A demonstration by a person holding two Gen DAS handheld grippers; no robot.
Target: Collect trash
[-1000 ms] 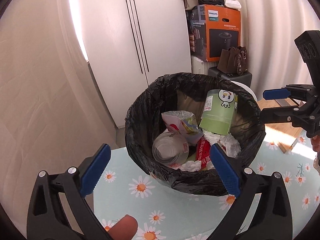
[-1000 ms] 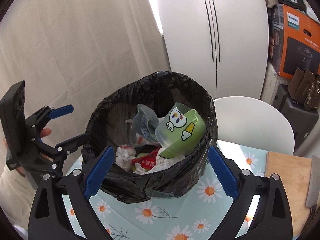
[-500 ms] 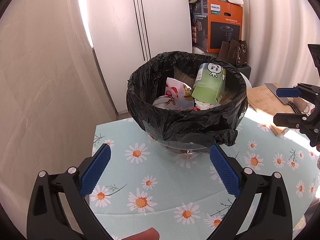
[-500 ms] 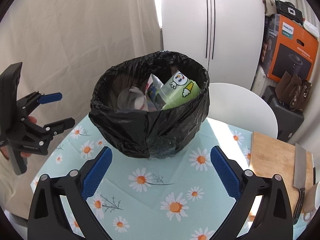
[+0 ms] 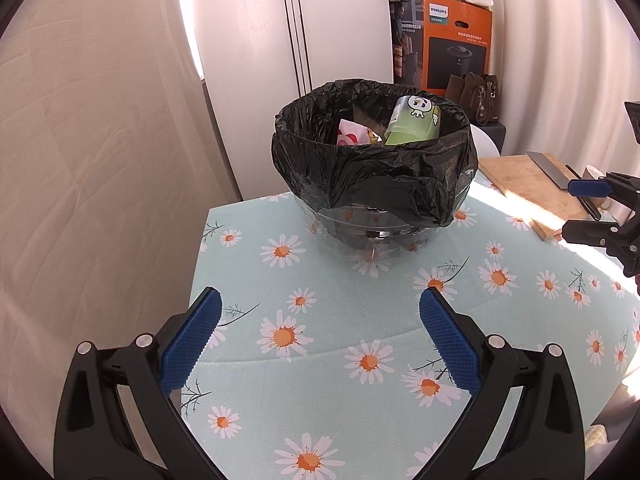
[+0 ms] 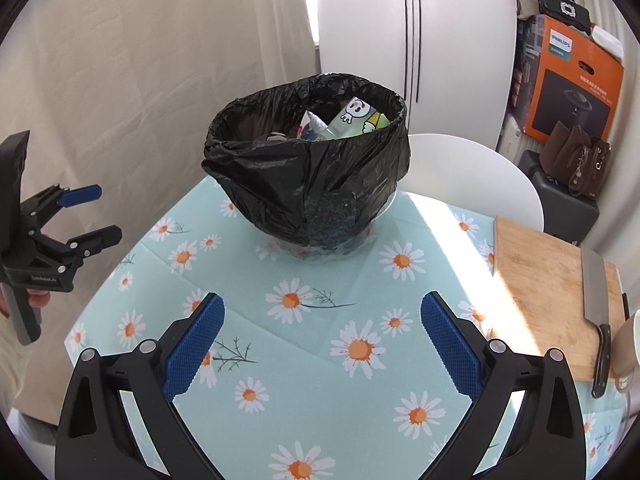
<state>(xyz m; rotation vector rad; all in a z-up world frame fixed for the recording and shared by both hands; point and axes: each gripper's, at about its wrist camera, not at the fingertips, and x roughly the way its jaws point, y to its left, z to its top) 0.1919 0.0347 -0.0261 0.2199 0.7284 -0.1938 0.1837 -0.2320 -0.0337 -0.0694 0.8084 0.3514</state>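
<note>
Both grippers have pulled back from the bin (image 5: 372, 168); left gripper (image 5: 320, 344) and right gripper (image 6: 322, 344) gape empty. Collecting looks finished; next, gather the liner rim, centre frame.

Glossy crinkled black plastic bag (image 6: 316, 184) lines a clear bowl (image 5: 372, 236); matt cloth (image 6: 320, 344) bears a wooden board (image 6: 548, 280).

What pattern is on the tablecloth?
White daisies with orange centres on pale blue tablecloth; clearest in the right wrist view.
</note>
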